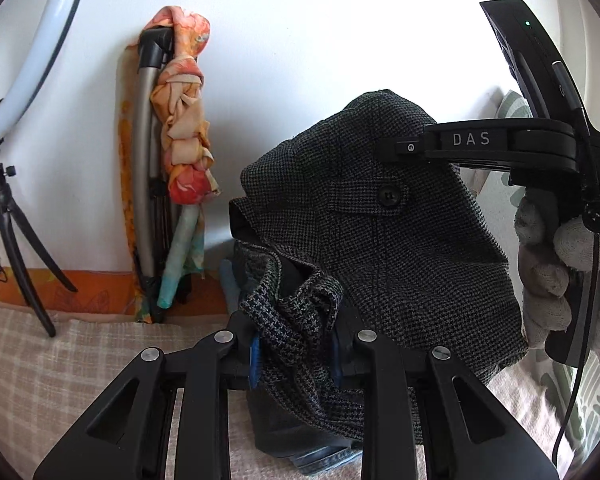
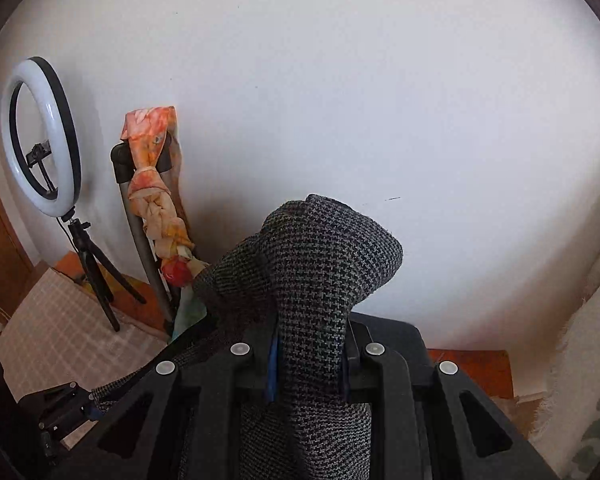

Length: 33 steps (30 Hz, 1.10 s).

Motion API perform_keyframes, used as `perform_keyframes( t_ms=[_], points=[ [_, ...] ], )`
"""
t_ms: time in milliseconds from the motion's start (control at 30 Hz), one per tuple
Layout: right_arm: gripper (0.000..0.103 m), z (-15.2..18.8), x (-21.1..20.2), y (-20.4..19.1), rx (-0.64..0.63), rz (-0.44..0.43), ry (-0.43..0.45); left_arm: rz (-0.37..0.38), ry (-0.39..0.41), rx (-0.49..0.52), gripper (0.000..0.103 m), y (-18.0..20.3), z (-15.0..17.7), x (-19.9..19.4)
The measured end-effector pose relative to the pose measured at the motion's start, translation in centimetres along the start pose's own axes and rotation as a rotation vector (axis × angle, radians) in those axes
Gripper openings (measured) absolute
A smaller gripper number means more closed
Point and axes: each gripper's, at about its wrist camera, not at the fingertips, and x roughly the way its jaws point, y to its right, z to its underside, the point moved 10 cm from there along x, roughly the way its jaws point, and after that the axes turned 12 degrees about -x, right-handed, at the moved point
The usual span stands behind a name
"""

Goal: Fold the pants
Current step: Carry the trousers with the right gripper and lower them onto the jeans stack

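With the left gripper [image 1: 294, 356] and right gripper [image 2: 310, 364] each pinching bunched cloth, we are holding the tweed pants [image 1: 380, 232] aloft at twelve o'clock above the bed [image 1: 80, 360], risking slippage from shallow bites.

Two grippers, the left gripper [image 1: 294, 354] at lower centre and the right gripper [image 1: 412, 146] at right, one pair of checked grey pants [image 1: 380, 240], one ring light [image 2: 40, 136] on one tripod [image 2: 96, 268] at left, one knotted orange cloth [image 1: 184, 120], one gloved hand [image 1: 556, 276].
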Motion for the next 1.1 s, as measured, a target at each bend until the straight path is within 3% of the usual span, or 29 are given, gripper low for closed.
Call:
perform_keyframes(
  t_ms=[267, 367, 500, 567, 633, 767, 1100],
  points=[
    [0.022, 5.0, 6.3, 4.2, -0.001, 0.041, -0.136, 0.008, -0.109, -0.013, 0.023, 0.2, 3.9, 4.6],
    [0.039, 6.4, 7.8, 5.7, 0.000, 0.098, -0.187, 0.005, -0.128, -0.022, 0.025, -0.2, 4.7, 4.5],
    [0.060, 7.6, 8.4, 7.8, 0.035, 0.201, -0.241, -0.017, -0.191, -0.088, 0.037, -2.0, 5.6, 3.7],
    [0.065, 7.7, 7.7, 8.5, 0.016, 0.281, -0.250, -0.043, -0.197, -0.101, 0.041, -3.0, 6.0, 2.7],
    [0.065, 7.8, 6.7, 9.0, 0.036, 0.302, -0.245, -0.075, -0.200, -0.103, 0.051, -4.5, 5.8, 1.9],
    [0.066, 8.2, 3.6, 9.0, 0.113, 0.278, -0.200, -0.088, -0.220, -0.086, 0.052, -5.2, 6.1, -0.3],
    [0.081, 8.6, -4.7, 5.7, 0.143, 0.264, -0.110, -0.120, -0.161, -0.006, 0.052, -5.6, 2.8, -5.4]
  ],
)
